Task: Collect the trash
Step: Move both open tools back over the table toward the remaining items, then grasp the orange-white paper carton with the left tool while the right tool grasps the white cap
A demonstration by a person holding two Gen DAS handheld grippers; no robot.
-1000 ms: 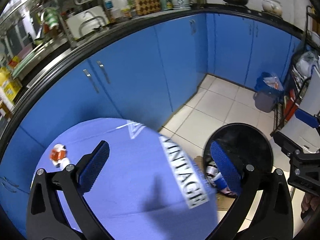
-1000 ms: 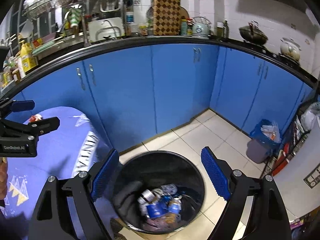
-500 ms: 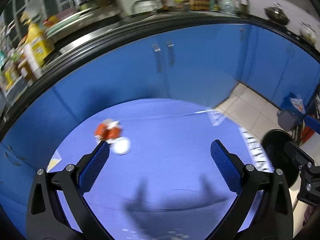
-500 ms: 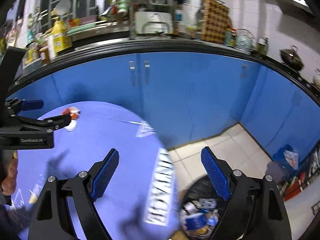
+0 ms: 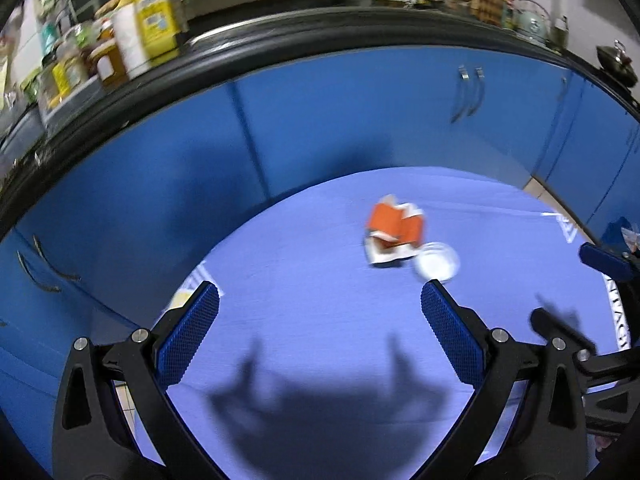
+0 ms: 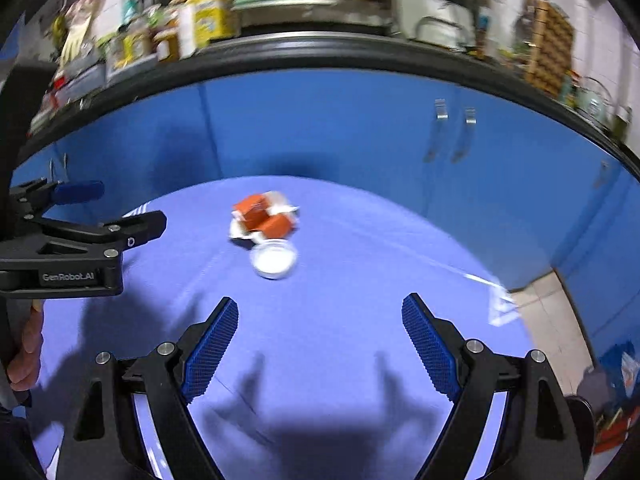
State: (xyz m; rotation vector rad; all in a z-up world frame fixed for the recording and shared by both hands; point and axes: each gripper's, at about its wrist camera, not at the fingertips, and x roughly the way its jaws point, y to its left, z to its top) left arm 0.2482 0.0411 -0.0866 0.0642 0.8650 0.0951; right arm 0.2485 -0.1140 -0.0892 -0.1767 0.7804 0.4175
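Note:
An orange and white crumpled carton lies on the round blue tablecloth, with a small white lid-like disc touching its near side. Both also show in the right wrist view, the carton and the disc. My left gripper is open and empty, above the cloth, short of the trash and to its left. My right gripper is open and empty, with the trash ahead, slightly left. The left gripper's body shows at the left of the right wrist view.
Blue kitchen cabinets curve behind the table under a black counter edge with bottles and jars. Tiled floor lies right of the table. A blue bin with a bag stands at the far right.
Both grippers have swung left, away from the black trash bin on the floor, to face the table. The carton and disc now lie closer and more central. Both stay open.

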